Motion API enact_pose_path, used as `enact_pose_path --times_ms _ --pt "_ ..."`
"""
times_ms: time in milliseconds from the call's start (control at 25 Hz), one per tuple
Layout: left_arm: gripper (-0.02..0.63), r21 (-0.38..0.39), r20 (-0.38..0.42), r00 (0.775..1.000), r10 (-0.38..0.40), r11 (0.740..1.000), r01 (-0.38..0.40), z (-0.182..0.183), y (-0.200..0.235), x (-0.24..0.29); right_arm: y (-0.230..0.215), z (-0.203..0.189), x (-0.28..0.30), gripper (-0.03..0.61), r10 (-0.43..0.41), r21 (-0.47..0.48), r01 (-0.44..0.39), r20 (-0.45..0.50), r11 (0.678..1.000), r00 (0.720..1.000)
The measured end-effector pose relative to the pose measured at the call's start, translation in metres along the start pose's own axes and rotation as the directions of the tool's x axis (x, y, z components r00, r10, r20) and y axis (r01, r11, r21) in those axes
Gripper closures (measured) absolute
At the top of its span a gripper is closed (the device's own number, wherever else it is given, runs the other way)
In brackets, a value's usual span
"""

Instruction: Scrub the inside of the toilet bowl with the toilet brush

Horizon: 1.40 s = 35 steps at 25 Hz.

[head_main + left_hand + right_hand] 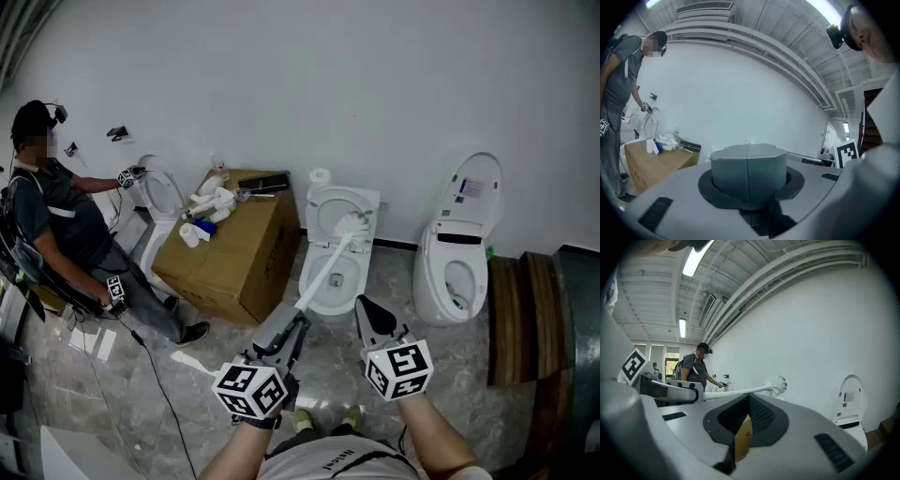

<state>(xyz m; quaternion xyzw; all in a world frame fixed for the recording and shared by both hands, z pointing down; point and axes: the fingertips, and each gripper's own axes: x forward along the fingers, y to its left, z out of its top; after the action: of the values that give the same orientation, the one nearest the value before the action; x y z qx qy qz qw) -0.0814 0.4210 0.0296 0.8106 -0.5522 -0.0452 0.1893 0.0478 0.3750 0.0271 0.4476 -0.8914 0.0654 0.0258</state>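
Observation:
A white toilet brush (328, 262) slants up from my left gripper (298, 323), which is shut on the lower end of its handle. Its bristle head (350, 224) hangs in the air over the back of the middle toilet (339, 281), in front of the raised lid, above the bowl. My right gripper (373, 309) is just right of the handle, jaws together and holding nothing. In the right gripper view the brush (778, 385) stretches across from the left, beyond my right gripper (749, 401). In the left gripper view only a tuft of bristles (750, 140) shows above my left gripper (748, 173).
A cardboard box (234, 248) with rolls and bottles on top stands left of the toilet. A second toilet (459, 258) with its lid up is to the right, with wooden planks (525, 319) beside it. A person (56, 225) works at a third toilet (159, 192) at far left.

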Motion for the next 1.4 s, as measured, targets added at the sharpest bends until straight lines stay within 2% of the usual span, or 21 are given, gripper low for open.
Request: enact_pose_path --times_ms 240,480,920,1400 --pt "0.460 -0.004 -0.001 1.000 0.005 1.000 -0.005 -0.004 -0.007 0.000 -0.007 -0.002 -0.006 0.568 0.003 0.015 -0.003 0.003 1.000 1.000" --pt "0.460 -0.001 -0.012 1.000 0.021 1.000 -0.021 -0.007 -0.009 0.007 -0.016 -0.003 -0.006 0.566 0.037 0.076 -0.037 0.007 0.996 0.999" --pt "0.460 0.017 -0.027 0.993 0.119 0.993 -0.118 -0.022 0.012 0.016 -0.073 -0.004 -0.030 0.566 -0.013 0.115 0.010 0.028 0.993 1.000" --pt "0.460 0.028 -0.091 0.988 0.127 0.992 -0.125 -0.044 0.024 0.061 -0.109 -0.009 -0.011 0.566 -0.021 0.146 0.017 0.022 0.989 1.000"
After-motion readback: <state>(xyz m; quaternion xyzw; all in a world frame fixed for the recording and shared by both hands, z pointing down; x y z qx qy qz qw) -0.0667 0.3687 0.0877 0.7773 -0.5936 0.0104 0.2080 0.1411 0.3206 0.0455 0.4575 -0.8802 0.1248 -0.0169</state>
